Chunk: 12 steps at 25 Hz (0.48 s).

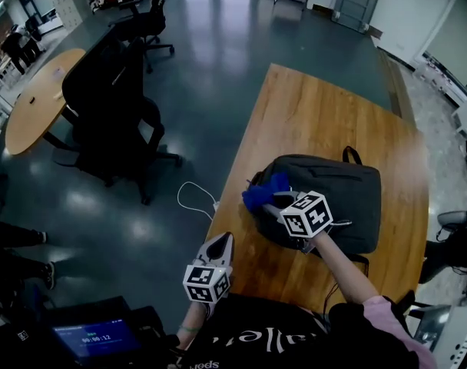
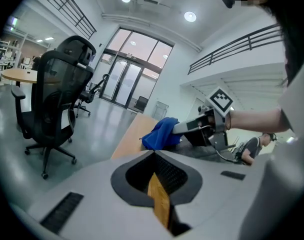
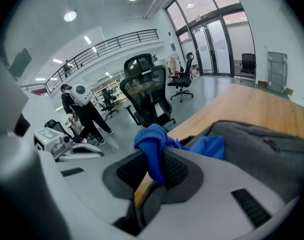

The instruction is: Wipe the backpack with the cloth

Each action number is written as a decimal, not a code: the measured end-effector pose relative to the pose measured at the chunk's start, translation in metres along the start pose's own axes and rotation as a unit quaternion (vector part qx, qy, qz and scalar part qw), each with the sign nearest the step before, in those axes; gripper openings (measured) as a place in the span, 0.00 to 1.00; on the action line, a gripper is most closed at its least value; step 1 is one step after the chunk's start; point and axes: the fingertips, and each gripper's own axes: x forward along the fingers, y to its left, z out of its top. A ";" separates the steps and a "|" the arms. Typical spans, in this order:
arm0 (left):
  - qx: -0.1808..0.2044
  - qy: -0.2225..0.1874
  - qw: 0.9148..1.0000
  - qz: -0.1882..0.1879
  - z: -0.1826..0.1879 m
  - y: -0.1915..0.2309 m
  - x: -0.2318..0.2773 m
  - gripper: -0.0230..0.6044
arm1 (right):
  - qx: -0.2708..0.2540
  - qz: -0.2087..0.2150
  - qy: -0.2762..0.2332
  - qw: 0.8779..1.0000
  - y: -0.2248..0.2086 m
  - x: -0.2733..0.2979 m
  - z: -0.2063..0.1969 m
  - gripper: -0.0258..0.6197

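Backpack (image 1: 333, 198): dark grey woven fabric, rounded rectangle, lying flat on the near part of the wooden tabletop (image 1: 318, 114), carry handle at the far edge. Cloth (image 1: 266, 192): blue, fluffy terry look, bunched up, sitting at the backpack's left edge. Right hand-held gripper (image 1: 270, 206) is clenched on the cloth, with a fold pinched between the jaws and the rest hanging over the bag. Left hand-held gripper (image 1: 222, 241) is closed and empty, held off the tabletop's near left edge, well clear of the bag. Judgement: wipe is under way at the left side; the top panel to the right probably still needs passes. No dirt visible, so coverage can't be verified.
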 end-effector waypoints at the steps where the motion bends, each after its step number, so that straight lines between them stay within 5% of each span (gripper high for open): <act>1: 0.002 0.001 1.000 -0.003 0.000 -0.002 0.000 0.03 | 0.009 0.006 -0.004 1.000 0.009 -0.003 -0.006 0.12; 12: 0.011 0.012 1.000 -0.021 -0.001 -0.011 0.000 0.03 | 0.130 0.020 -0.059 0.990 0.073 -0.051 -0.077 0.13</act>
